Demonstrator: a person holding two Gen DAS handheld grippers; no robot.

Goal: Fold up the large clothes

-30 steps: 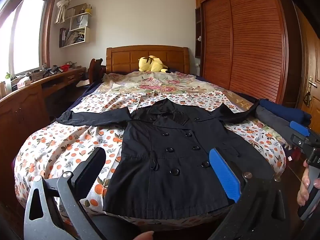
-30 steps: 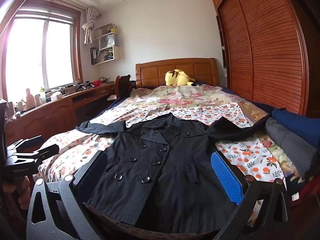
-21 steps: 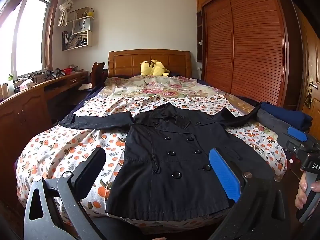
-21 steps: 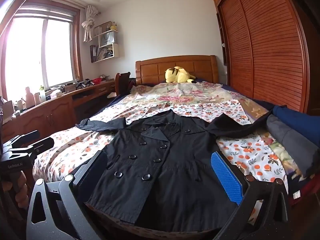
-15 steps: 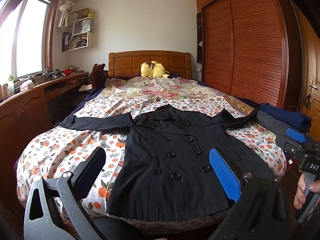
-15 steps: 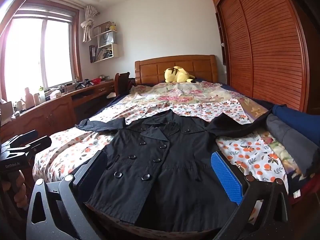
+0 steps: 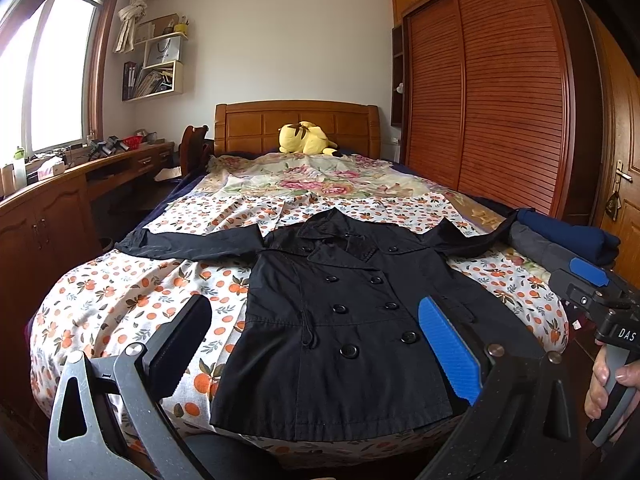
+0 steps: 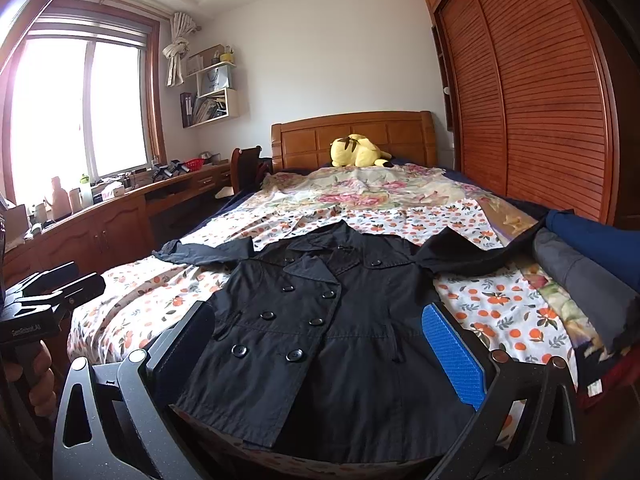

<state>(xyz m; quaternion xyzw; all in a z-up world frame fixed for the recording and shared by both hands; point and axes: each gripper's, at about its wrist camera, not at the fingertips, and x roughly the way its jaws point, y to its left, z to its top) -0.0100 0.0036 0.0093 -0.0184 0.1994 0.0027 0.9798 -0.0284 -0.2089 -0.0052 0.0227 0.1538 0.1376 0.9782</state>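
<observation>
A black double-breasted coat (image 7: 340,312) (image 8: 320,320) lies flat and face up on the bed, buttoned, both sleeves spread out to the sides, hem at the foot edge. My left gripper (image 7: 316,344) hovers open above the hem, nothing between its fingers. My right gripper (image 8: 320,344) also stands open above the hem, a little further right, empty. Each gripper shows in the other's view: the right one (image 7: 592,280) at the right edge, held by a hand (image 7: 608,380), and the left one (image 8: 52,288) at the left edge.
The bed (image 7: 120,304) has an orange-print sheet and a floral blanket. A yellow plush toy (image 7: 304,138) sits at the headboard. Folded blue and grey clothes (image 8: 584,256) are stacked on the bed's right side. A wooden desk (image 7: 60,196) runs along the left, a wardrobe (image 7: 500,92) along the right.
Both grippers have lifted and tilted slightly, so the coat sits a little lower in view. The coat has not moved. Both grippers stay open.
</observation>
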